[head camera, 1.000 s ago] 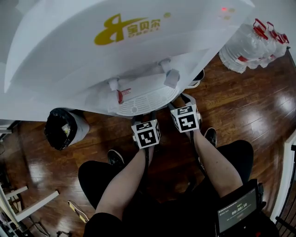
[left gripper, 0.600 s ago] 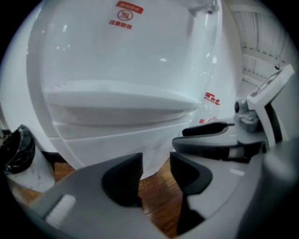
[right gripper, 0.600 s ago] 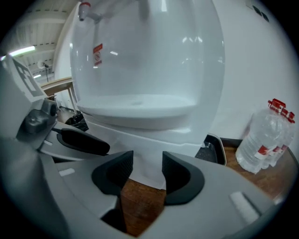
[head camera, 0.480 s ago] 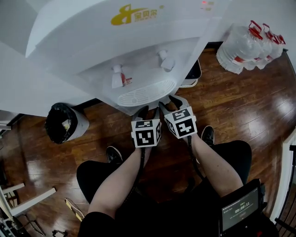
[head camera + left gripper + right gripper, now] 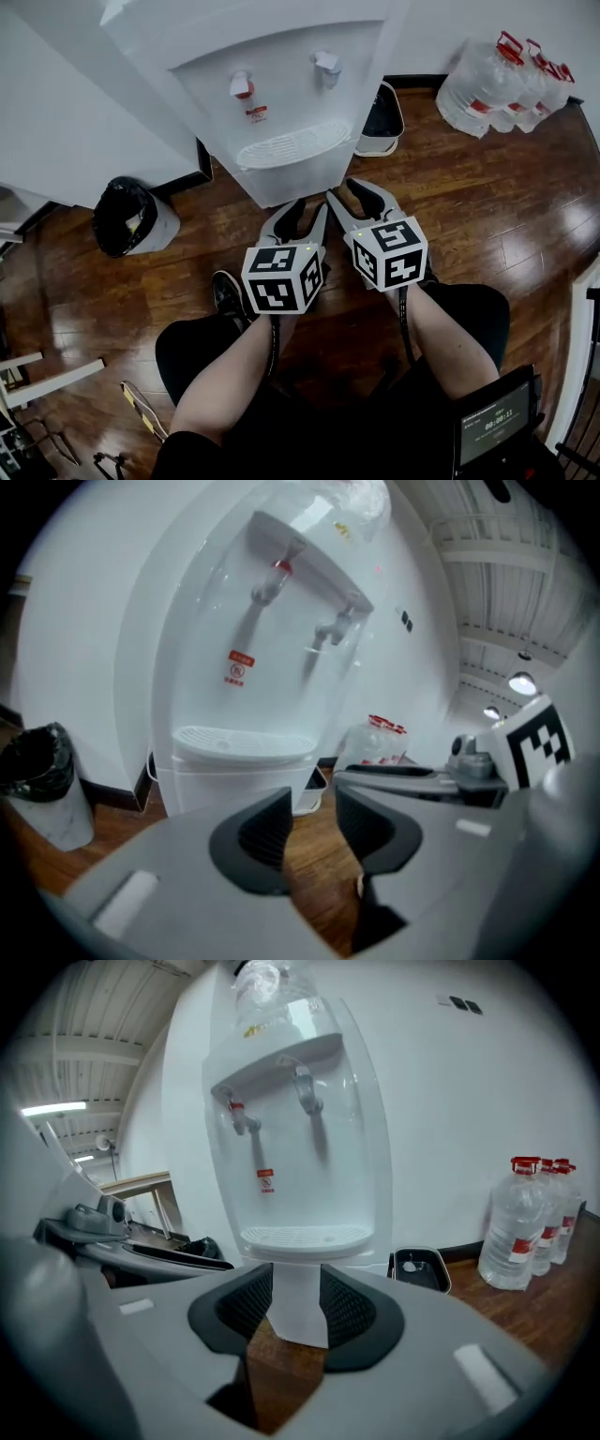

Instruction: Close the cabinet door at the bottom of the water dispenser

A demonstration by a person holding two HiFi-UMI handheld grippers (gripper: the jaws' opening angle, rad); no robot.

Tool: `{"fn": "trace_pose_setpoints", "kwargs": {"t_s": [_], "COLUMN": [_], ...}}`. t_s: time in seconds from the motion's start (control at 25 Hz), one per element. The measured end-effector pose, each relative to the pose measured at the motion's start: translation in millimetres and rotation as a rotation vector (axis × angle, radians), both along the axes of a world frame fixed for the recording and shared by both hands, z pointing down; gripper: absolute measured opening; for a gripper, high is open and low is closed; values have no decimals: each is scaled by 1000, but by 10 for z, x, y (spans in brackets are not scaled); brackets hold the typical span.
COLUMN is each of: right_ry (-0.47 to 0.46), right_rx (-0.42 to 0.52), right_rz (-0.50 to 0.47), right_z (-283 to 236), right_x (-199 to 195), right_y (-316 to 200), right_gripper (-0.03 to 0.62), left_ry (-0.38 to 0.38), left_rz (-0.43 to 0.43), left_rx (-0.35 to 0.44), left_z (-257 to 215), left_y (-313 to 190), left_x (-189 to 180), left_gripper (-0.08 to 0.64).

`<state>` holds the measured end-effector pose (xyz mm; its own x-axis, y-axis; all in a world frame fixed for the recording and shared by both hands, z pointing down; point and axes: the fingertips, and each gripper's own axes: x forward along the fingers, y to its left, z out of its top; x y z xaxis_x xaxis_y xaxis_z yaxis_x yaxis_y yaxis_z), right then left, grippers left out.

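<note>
Cabinet door (image 5: 302,184): the lowest front of the water dispenser (image 5: 281,103), below the drip tray (image 5: 291,145). In the head view it is a plain white face standing on the wooden floor (image 5: 487,216). No leaf swings out and no dark gap shows. The right gripper view shows the same panel (image 5: 298,1309) unbroken, though the latch edge is too small to read.

Left gripper (image 5: 302,219): clear of the dispenser, pointing at its base, touching nothing. Jaws about half apart and closing. The left gripper view shows only floor between the pads.

Right gripper (image 5: 349,199): just beside the left, also apart from the cabinet. Jaws about half apart and closing, gripping nothing. The white panel seen between them stands well behind the pads.

Surroundings:
- black-lined bin (image 5: 127,225) to the left of the dispenser
- small dark tray-like bin (image 5: 380,117) at its right side
- cluster of water bottles (image 5: 511,84) further right

Judgement: the closing push looks done and the door reads as shut. This moment appears to be the stand-off after it.

Next move: if anything, a check that the door sits flush. If it springs back, give a flat press with closed jaws low on the panel, near the free edge, square to the face so the dispenser does not rock.
</note>
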<state>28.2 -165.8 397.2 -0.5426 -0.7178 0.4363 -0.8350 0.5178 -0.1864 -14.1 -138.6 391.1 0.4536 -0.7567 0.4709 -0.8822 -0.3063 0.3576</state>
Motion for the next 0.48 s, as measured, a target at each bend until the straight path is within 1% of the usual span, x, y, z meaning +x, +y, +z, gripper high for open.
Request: {"fn": "trace_pose_setpoints", "kwargs": {"t_s": [0.08,0.16,0.32,0.4,0.48], "right_ry": [-1,0,-41,-64,-91], "right_rx": [15,7,-21,-12,3], "right_rz": [-11,-12,-21,-30,-25], "right_z": [-59,-58,-124,-214,-307], "right_x": [68,157,190,168,163], "right_y": [206,406,708,805,868], "right_gripper": [160,160,152,152,147], "left_ry": [-38,-62,-21,-9,0], "left_rz": [22,31,14,1,-8], "left_rx": [35,58,81,103,107], "left_z": [-65,-107,-225,-275,-286], "left_y": [202,364,605,716,814], "left_x": [8,6,34,62,96], "left_gripper": [169,169,169,169,169]}}
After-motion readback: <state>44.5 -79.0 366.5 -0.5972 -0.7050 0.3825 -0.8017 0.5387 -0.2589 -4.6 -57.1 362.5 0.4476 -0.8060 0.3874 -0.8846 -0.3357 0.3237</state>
